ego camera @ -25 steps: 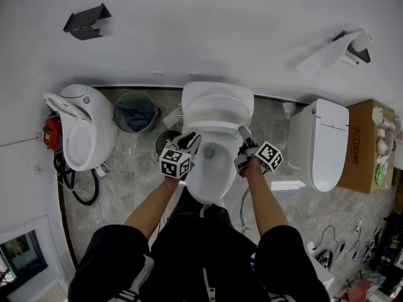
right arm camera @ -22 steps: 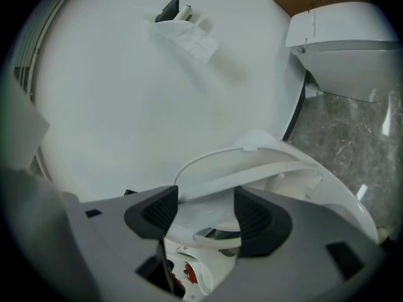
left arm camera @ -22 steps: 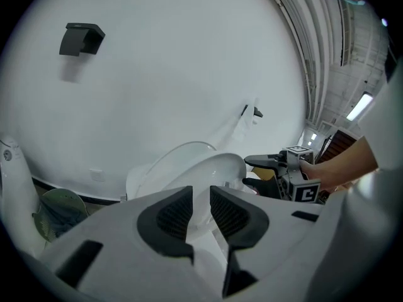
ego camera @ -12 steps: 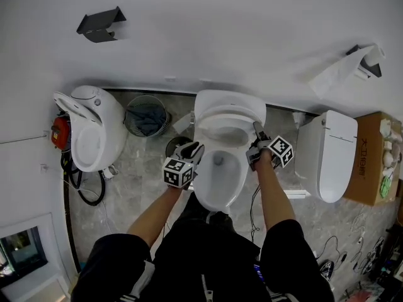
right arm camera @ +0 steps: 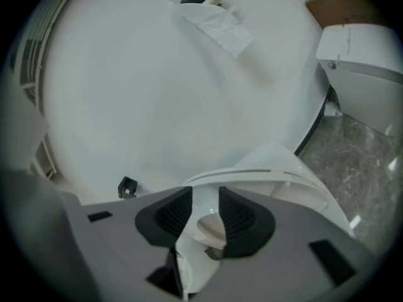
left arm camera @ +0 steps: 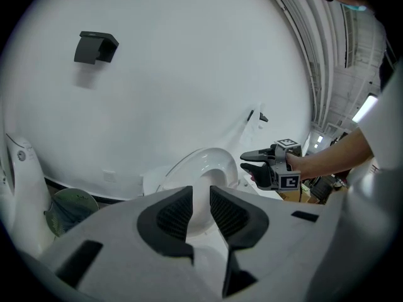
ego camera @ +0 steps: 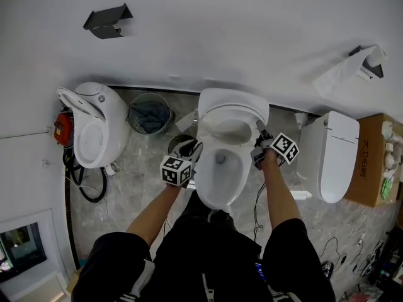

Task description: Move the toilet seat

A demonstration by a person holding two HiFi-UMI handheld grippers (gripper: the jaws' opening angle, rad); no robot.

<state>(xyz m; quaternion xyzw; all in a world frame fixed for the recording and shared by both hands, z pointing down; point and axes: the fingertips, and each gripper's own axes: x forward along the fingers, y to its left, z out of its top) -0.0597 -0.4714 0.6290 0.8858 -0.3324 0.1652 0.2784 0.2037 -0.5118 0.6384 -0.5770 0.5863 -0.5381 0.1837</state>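
Tiled floor (ego camera: 135, 168), bin (ego camera: 150, 115); left hand-held gripper (left arm camera: 200, 206) pinches toilet seat (ego camera: 209, 121); right hand-held gripper (right arm camera: 204, 214) closing around it.

A white fixture (ego camera: 94, 128) and a wire waste bin (ego camera: 150, 113) stand at left on the grey marble floor (ego camera: 141, 168); at right, a closed toilet (ego camera: 337, 156) touches a cardboard box (ego camera: 368, 162). A black bracket (ego camera: 107, 21) and a paper holder (ego camera: 362, 58) hang on the white wall (ego camera: 220, 36).

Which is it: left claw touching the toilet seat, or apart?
Touching. Left gripper view: the left gripper pads pinch the toilet seat rim, no gap.
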